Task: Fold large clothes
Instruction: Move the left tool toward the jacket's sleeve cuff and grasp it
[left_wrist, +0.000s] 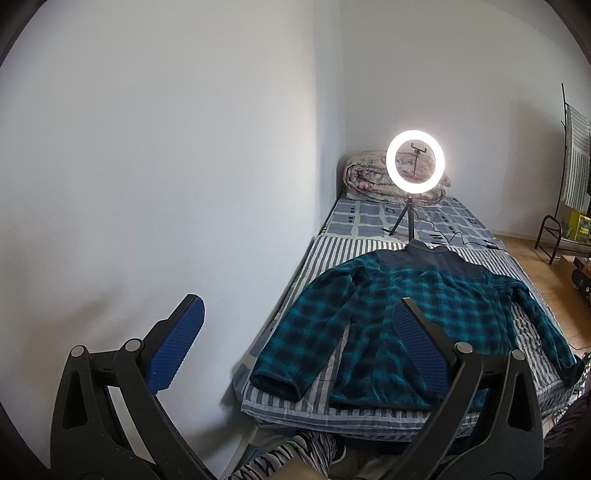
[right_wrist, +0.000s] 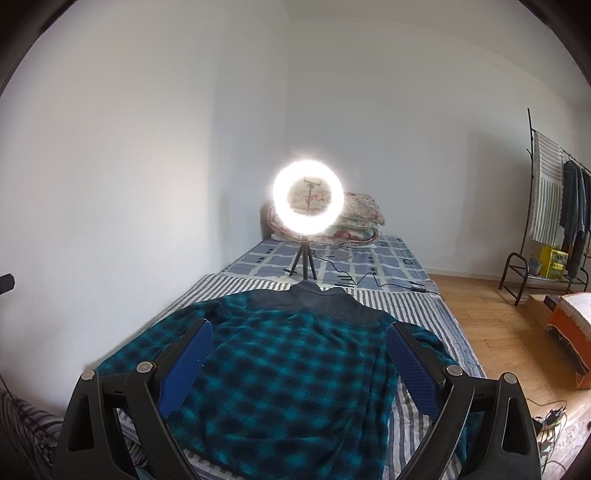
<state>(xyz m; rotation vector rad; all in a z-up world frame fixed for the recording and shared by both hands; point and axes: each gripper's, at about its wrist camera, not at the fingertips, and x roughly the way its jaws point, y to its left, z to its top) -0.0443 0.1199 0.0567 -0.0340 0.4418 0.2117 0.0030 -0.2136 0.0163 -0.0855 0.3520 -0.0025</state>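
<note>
Plaid jacket (right_wrist: 280, 376) flat on bed (right_wrist: 384, 258)

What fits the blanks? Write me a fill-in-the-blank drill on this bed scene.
1. The plaid jacket lies spread flat on the ____.
2. Behind its collar a lit ____ light stands on a tripod.
3. The left claw and the right claw both stand ____, holding nothing.
4. The folded quilt sits at the bed's ____ end.

Missing words: bed; ring; open; far
</note>
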